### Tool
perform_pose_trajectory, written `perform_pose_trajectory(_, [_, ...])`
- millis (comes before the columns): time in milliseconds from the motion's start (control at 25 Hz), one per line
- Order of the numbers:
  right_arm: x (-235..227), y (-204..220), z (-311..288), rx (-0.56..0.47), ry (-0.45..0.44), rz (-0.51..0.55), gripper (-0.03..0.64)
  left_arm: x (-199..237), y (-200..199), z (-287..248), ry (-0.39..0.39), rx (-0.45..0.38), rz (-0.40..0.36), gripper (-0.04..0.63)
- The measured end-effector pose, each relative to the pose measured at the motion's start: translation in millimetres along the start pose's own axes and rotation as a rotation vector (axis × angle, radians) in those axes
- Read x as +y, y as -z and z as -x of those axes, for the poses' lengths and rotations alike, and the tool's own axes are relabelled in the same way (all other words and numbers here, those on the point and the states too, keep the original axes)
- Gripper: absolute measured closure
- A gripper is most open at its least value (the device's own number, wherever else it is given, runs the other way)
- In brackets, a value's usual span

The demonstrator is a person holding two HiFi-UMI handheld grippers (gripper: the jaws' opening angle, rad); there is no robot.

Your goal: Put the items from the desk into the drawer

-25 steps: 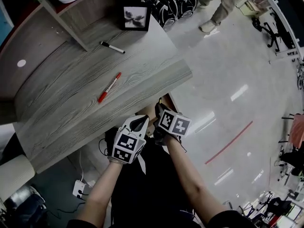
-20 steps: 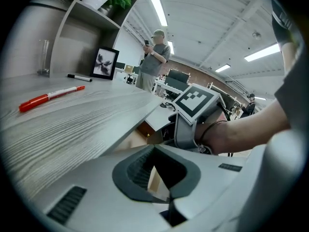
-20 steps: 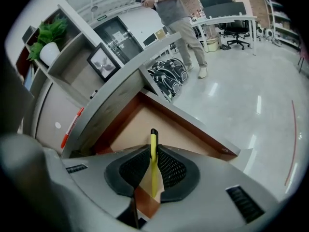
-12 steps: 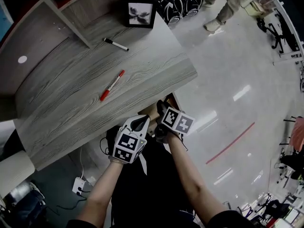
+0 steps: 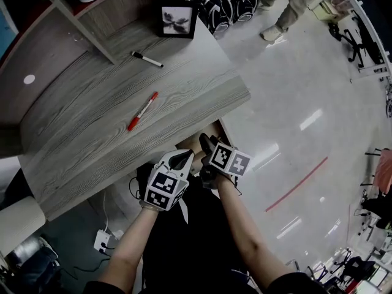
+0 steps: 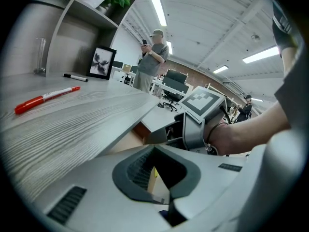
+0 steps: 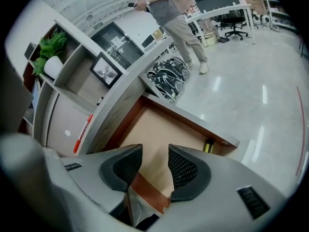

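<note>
Lying aslant on the counter [image 5: 86, 141], ahead and left of the left tool [image 5: 181, 158], the red marker [image 5: 142, 111] is nearer it than the right tool [image 5: 206, 141]; both tools gape empty.

Red marker pen with a white band [image 5: 142, 112] lies flat mid-desk, angled, on the grey wood-grain desk top [image 5: 92, 127]. Black marker pen [image 5: 146, 60] lies flat further back, well apart from it. Below the front edge, the tan-floored wooden drawer [image 7: 154, 132] stands open, with a small yellow-and-black object [image 7: 208, 145] in its corner.
</note>
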State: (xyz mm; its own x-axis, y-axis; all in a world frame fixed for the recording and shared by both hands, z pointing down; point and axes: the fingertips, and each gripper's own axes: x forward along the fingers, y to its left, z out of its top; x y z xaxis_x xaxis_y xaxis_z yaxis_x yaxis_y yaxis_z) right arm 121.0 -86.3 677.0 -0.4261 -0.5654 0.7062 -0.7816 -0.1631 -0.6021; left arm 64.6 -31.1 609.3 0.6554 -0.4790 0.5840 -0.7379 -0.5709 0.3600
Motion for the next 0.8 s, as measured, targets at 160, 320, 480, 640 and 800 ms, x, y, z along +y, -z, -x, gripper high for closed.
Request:
perform_pose_trajectory(160, [1,0,18,-0.017,-0.012,-0.026,0.477,-4,-5,6,0.001,-0.006,-0.005,0.595])
perform_pose_trajectory(320, [7,-7,49,-0.068,-0.016,-0.031,0.576,-12,-19,15,0.008,-0.039,0.002,0.595])
perform_pose_trajectory(480, [19,-16,74,-0.107,-0.068,0.003,0.623,-22,-34,23,0.007,-0.074,-0.001,0.595])
perform_pose_trajectory(640, [34,-23,92,-0.123,-0.128,0.049,0.624,-30,-47,33,-0.002,-0.098,0.002,0.595])
perform_pose_trajectory(800, [56,-30,109,-0.160,-0.175,0.099,0.626,-34,-57,44,-0.007,-0.122,0.006,0.595])
